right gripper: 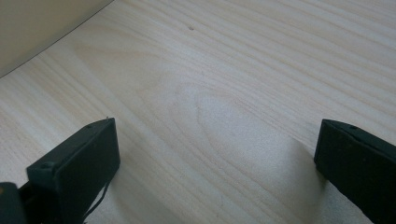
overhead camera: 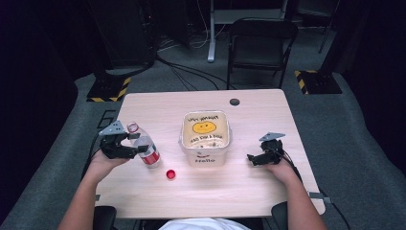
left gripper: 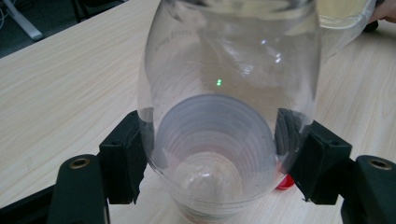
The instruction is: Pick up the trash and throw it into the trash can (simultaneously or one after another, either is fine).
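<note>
The counter [overhead camera: 143, 108] carries everything, and the tub [overhead camera: 205, 136] near its middle serves as the landmark. The tub stands open-topped with a yellow smiling face showing inside, probably so that something can be tipped into it from the side.

Left of the tub, a short way off, the bottle [overhead camera: 145, 146] leans with its open neck up and away from the tub and its base on the counter near the person. It seems to be tilted because it is being lifted or steadied for pouring.

The left hand-held gripper [overhead camera: 142, 149], on the bottle's far side from the tub, has its jaws partly closed, pressing on the clear body from both sides. In the left gripper view the pads [left gripper: 122, 161] sit flat against the bottle's wall [left gripper: 224, 84]. That grip low on the body would give control over the tilt.

Right of the tub, the right hand-held gripper [overhead camera: 251, 157] rests near the counter with its jaws wide apart and nothing between them, apparently waiting.

The red cap [overhead camera: 170, 174] lies in front of the tub, toward the person and just beside the bottle's base, set aside so the neck is free.
</note>
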Available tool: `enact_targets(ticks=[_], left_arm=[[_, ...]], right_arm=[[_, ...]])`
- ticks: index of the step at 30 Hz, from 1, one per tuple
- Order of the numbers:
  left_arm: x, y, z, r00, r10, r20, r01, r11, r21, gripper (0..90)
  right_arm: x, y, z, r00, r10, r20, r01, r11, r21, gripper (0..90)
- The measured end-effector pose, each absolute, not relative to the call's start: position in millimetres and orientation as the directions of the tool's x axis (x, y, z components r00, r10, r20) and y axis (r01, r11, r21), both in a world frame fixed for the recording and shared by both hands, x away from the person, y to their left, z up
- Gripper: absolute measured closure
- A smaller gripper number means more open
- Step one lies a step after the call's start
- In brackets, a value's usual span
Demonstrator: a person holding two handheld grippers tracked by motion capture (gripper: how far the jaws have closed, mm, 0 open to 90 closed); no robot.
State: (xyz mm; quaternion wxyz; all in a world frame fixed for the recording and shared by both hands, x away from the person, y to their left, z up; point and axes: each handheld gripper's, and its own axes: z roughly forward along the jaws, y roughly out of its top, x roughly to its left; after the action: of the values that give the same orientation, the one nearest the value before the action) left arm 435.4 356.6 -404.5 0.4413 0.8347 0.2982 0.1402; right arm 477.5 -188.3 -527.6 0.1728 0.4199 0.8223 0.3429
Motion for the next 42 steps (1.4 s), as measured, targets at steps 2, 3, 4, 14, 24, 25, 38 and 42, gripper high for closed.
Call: enact_targets(ticks=[2, 3, 4, 14, 24, 25, 38, 42], left_arm=[[433, 355, -400, 0.783, 0.621, -0.024, 0.370, -0.435, 0.821, 29.0], [433, 355, -398, 0.783, 0.621, -0.025, 0.368, -0.431, 0.824, 29.0], [432, 354, -395, 0.787, 0.617, -0.029, 0.365, -0.427, 0.827, 29.0], [431, 350, -373, 0.801, 0.596, -0.047, 0.355, -0.410, 0.840, 29.1], [441, 342, -361, 0.808, 0.587, -0.055, 0.355, -0.411, 0.840, 29.2], [442, 342, -360, 0.810, 0.584, -0.054, 0.355, -0.415, 0.837, 29.2], [448, 325, -345, 0.820, 0.572, -0.014, 0.339, -0.465, 0.818, 29.2], [450, 319, -341, 0.825, 0.566, -0.012, 0.333, -0.468, 0.818, 29.2]], right_arm=[[477, -188, -528, -0.583, 0.813, 0.004, 0.575, 0.408, 0.709, 0.0], [477, -187, -528, -0.582, 0.813, 0.004, 0.575, 0.408, 0.709, 0.0], [477, -187, -528, -0.581, 0.814, 0.006, 0.576, 0.406, 0.709, 0.0], [476, -186, -528, -0.570, 0.821, 0.012, 0.583, 0.395, 0.710, 0.0], [476, -185, -528, -0.575, 0.818, 0.005, 0.579, 0.403, 0.709, 0.0], [476, -186, -528, -0.575, 0.818, 0.005, 0.579, 0.403, 0.709, 0.0], [476, -185, -528, -0.575, 0.818, 0.005, 0.579, 0.402, 0.709, 0.0], [476, -185, -528, -0.575, 0.818, 0.005, 0.579, 0.403, 0.709, 0.0]])
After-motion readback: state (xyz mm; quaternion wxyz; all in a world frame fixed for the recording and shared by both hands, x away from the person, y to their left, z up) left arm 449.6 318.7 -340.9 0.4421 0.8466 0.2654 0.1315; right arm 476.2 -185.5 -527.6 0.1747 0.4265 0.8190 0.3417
